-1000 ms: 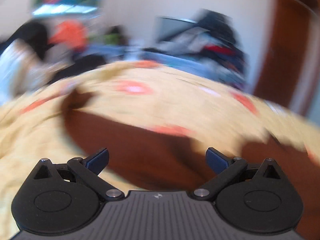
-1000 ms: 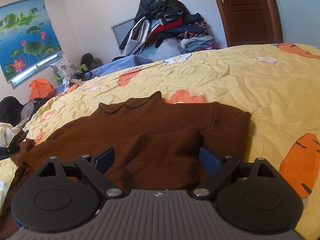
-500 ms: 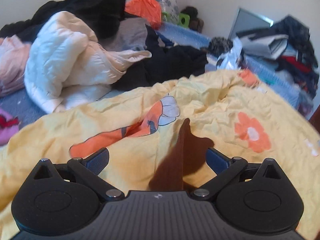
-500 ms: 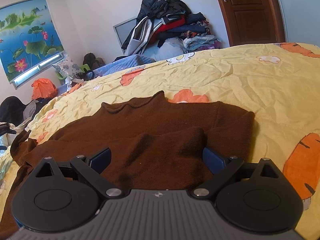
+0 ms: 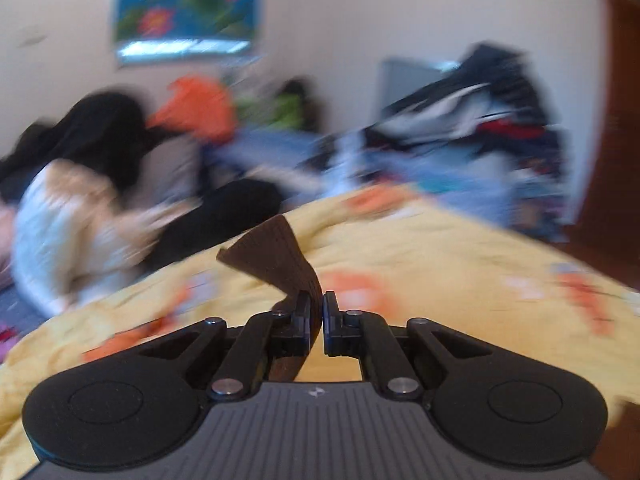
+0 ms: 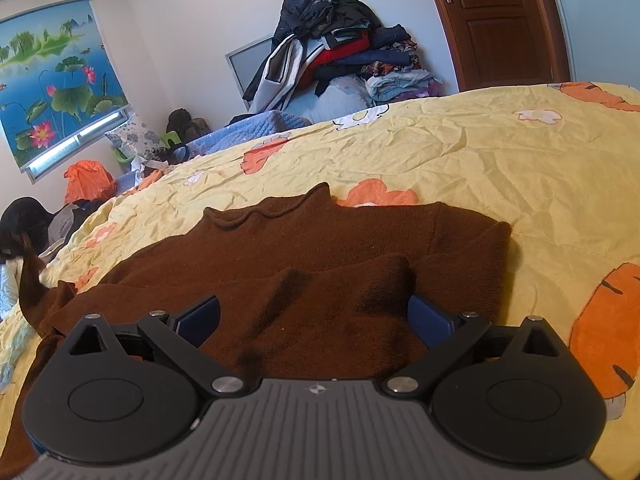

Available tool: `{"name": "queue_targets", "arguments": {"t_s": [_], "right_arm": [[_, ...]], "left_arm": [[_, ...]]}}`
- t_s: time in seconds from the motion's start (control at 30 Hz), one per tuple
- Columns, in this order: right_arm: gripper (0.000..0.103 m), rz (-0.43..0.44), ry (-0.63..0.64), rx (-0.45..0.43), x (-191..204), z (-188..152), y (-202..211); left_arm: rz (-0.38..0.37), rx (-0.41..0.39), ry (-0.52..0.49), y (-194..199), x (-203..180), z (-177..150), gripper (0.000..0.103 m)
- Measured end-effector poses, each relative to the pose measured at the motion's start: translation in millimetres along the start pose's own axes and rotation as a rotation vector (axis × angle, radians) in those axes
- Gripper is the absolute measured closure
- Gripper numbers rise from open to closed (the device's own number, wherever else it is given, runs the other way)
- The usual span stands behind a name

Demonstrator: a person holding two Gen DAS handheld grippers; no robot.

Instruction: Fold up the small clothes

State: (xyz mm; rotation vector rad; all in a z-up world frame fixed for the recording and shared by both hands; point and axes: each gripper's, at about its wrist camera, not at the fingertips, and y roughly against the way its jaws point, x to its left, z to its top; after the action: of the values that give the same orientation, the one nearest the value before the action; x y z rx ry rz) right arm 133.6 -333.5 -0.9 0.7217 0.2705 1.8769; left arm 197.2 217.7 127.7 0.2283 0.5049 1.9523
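A brown sweater point(image 6: 320, 248) lies on the yellow bedspread point(image 6: 500, 160), its right sleeve folded in over the body. My right gripper point(image 6: 314, 312) is open and hovers low over the folded sleeve, fingers on either side of it. My left gripper point(image 5: 316, 308) is shut on the brown sleeve cuff point(image 5: 276, 256), which sticks up from between the fingers above the bedspread point(image 5: 440, 264). That lifted sleeve shows at the far left in the right wrist view point(image 6: 32, 280). The left wrist view is motion-blurred.
A pile of clothes point(image 6: 340, 56) is stacked against the far wall beside a brown door point(image 6: 500, 20). More clothes, an orange bag point(image 6: 88, 180) and a white quilted garment point(image 5: 72, 220) lie off the bed's left side.
My left gripper has closed on the sleeve cuff and lifted it, swinging fast. My right gripper has stayed open over the folded sleeve, barely moving.
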Motion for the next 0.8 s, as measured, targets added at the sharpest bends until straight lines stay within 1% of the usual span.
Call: {"name": "queue_targets", "arguments": {"t_s": [0.03, 0.07, 0.1, 0.13, 0.17, 0.2, 0.23, 0.3, 0.33, 0.37, 0.43, 0.47, 0.5, 0.57, 0.6, 0.63, 0.67, 0.7, 0.73, 0.77, 0.8], "right_arm": [[0.004, 0.001, -0.001, 0.0, -0.2, 0.0, 0.2], [0.004, 0.001, -0.002, -0.001, -0.1, 0.0, 0.1], [0.004, 0.002, -0.003, -0.001, -0.2, 0.0, 0.2], [0.004, 0.004, -0.006, -0.002, -0.4, 0.0, 0.4], [0.004, 0.006, -0.011, -0.004, -0.6, 0.0, 0.8], [0.004, 0.01, -0.017, -0.006, -1.5, -0.1, 1.2], [0.004, 0.012, -0.022, -0.008, -2.1, -0.2, 1.8], [0.004, 0.016, -0.031, -0.012, -3.0, -0.9, 2.9], [0.004, 0.019, -0.035, -0.013, -3.4, -1.0, 3.4], [0.004, 0.021, -0.038, -0.015, -3.5, -1.3, 3.9], [0.004, 0.026, -0.045, -0.016, -4.6, -1.3, 4.5], [0.004, 0.029, -0.048, -0.017, -5.1, -1.3, 4.9], [0.004, 0.03, -0.052, -0.018, -5.5, -1.3, 4.8], [0.004, 0.015, -0.045, -0.009, -2.6, 0.0, 4.6], [0.005, -0.014, -0.039, 0.008, 2.6, 3.1, 4.8], [0.005, -0.053, -0.059, 0.028, 9.5, 8.3, 6.9], [0.004, -0.067, -0.117, 0.039, 14.0, 14.5, 9.8], [0.004, -0.022, -0.192, 0.044, 17.3, 19.2, 13.6], [0.004, 0.07, -0.268, 0.059, 19.7, 23.3, 14.5], [0.005, 0.16, -0.337, 0.093, 22.4, 26.2, 10.8], [0.007, 0.22, -0.386, 0.145, 25.6, 28.3, 3.2]], "left_arm": [[-0.095, -0.018, -0.033, 18.9, -25.7, -4.3, 0.097], [-0.21, -0.018, -0.071, 38.4, -53.8, -12.3, 0.097], [-0.359, 0.001, -0.136, 59.0, -85.6, -26.6, 0.095], [-0.49, 0.03, -0.234, 75.7, -114.4, -44.2, 0.083], [-0.569, 0.06, -0.336, 91.1, -139.2, -63.7, 0.053], [-0.602, 0.076, -0.426, 106.5, -159.3, -85.7, 0.033], [-0.604, 0.052, -0.495, 123.1, -172.4, -110.1, 0.006], [-0.586, -0.097, -0.577, 160.3, -175.8, -158.4, 0.005], [-0.589, -0.132, -0.608, 173.2, -173.8, -174.2, 0.005], [-0.611, -0.14, -0.626, 184.5, -170.0, -187.6, 0.005], [-0.641, -0.131, -0.609, 196.3, -157.4, -204.9, 0.005], [-0.642, -0.117, -0.598, 198.0, -152.5, -212.2, 0.004], [-0.625, -0.082, -0.577, 194.3, -148.2, -217.6, 0.004], [-0.57, 0.002, -0.518, 179.1, -137.9, -227.1, 0.004], [-0.535, 0.068, -0.475, 168.5, -130.3, -225.0, 0.004], [-0.527, 0.094, -0.429, 163.0, -125.8, -220.4, 0.004], [-0.52, 0.103, -0.359, 158.7, -119.6, -216.2, 0.004], [-0.506, 0.118, -0.288, 156.2, -112.6, -213.7, 0.004], [-0.496, 0.135, -0.25, 151.4, -109.2, -211.8, 0.004], [-0.489, 0.159, -0.222, 146.3, -106.7, -209.9, 0.004], [-0.488, 0.193, -0.196, 140.5, -103.9, -206.6, 0.004]]}}
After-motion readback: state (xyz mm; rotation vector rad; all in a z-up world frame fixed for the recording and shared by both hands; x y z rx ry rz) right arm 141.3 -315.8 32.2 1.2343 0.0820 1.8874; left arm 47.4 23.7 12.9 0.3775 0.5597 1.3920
